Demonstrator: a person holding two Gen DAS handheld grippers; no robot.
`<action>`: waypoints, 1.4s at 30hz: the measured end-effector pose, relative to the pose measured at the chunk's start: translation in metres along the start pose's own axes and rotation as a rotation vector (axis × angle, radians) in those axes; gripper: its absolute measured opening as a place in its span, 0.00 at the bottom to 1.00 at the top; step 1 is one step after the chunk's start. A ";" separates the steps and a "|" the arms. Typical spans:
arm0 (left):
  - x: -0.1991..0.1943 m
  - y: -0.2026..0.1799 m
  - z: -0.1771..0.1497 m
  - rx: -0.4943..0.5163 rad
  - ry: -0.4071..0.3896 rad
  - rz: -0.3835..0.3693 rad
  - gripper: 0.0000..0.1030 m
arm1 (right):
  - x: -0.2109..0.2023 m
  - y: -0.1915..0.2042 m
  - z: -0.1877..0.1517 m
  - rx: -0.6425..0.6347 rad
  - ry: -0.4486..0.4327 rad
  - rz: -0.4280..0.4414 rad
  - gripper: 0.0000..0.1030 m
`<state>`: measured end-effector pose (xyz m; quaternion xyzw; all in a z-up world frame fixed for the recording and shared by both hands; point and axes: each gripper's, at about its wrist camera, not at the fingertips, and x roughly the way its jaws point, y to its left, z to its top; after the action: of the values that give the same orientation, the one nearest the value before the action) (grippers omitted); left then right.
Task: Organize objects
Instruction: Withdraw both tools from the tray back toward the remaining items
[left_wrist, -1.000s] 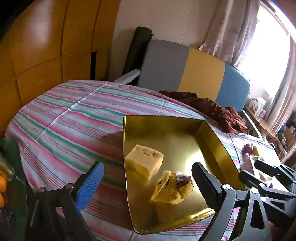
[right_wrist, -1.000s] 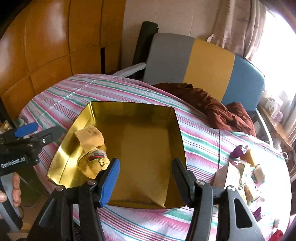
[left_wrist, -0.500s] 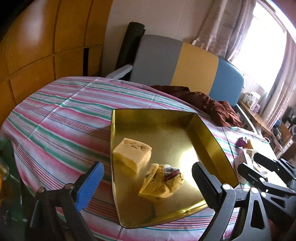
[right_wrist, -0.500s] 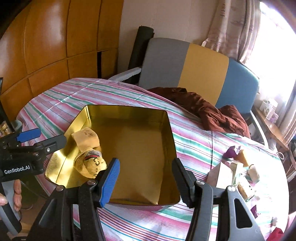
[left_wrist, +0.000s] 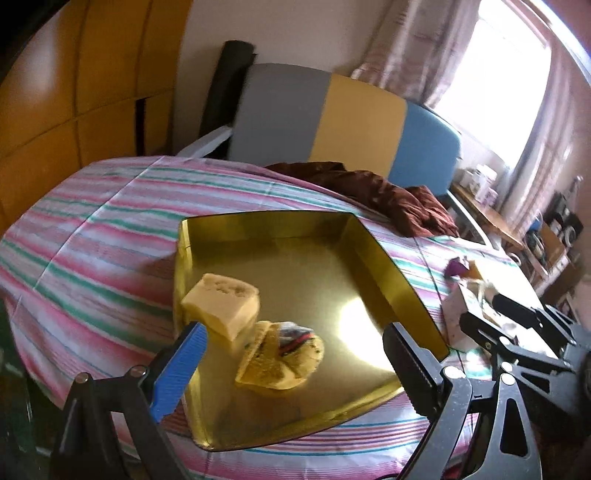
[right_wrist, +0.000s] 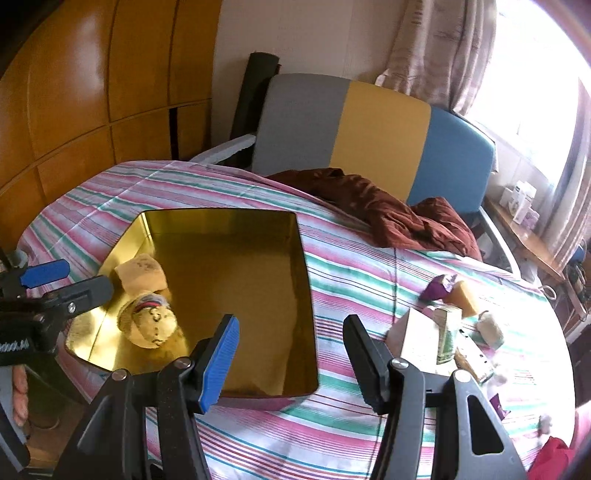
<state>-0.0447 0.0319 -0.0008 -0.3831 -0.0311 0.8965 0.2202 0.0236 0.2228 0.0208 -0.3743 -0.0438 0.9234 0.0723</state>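
Round tabletop (right_wrist: 362, 273) under a pink, green & white striped cloth, w/ wood wall panels (right_wrist: 92, 85) behind, a grey/yellow/blue chair back (right_wrist: 373, 136) at the far edge and a bright curtained window (right_wrist: 535, 74) to the right; a dark red-brown cloth (right_wrist: 402, 218) lies crumpled on the tabletop near the chair. A shallow gold tray (left_wrist: 373, 254) sits on the stripes (shiny, reflecting the light); inside it, toward its near-left part, a pale yellow sponge block (left_wrist: 221, 306) and just beside it a round tan plush toy (left_wrist: 284, 356) w/ a red & dark band, the 2 about touching. Left tongs (left_wrist: 291, 358) hang over the tray's near edge, spread wide, nothing between them; the toy lies in the gap ahead. Right tongs (right_wrist: 290, 349) hover over the tray's near-right corner, also spread and holding nothing. Right of the tray, well apart from it, a loose cluster: a purple item (right_wrist: 437, 288), a yellow block (right_wrist: 463, 297), a tan box (right_wrist: 413, 338), a green-printed carton (right_wrist: 447, 334) and a small grey-white plush (right_wrist: 489, 328).
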 end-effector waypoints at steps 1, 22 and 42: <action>0.000 -0.004 0.000 0.011 0.002 -0.012 0.94 | 0.000 -0.002 -0.001 0.003 0.001 -0.004 0.57; 0.014 -0.098 0.004 0.221 0.024 -0.179 0.94 | -0.006 -0.081 -0.025 0.109 0.035 -0.145 0.57; 0.035 -0.175 0.002 0.359 0.075 -0.299 0.94 | -0.016 -0.156 -0.046 0.150 0.090 -0.289 0.57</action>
<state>-0.0027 0.2042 0.0169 -0.3620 0.0807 0.8302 0.4163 0.0831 0.3749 0.0200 -0.3985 -0.0251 0.8864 0.2341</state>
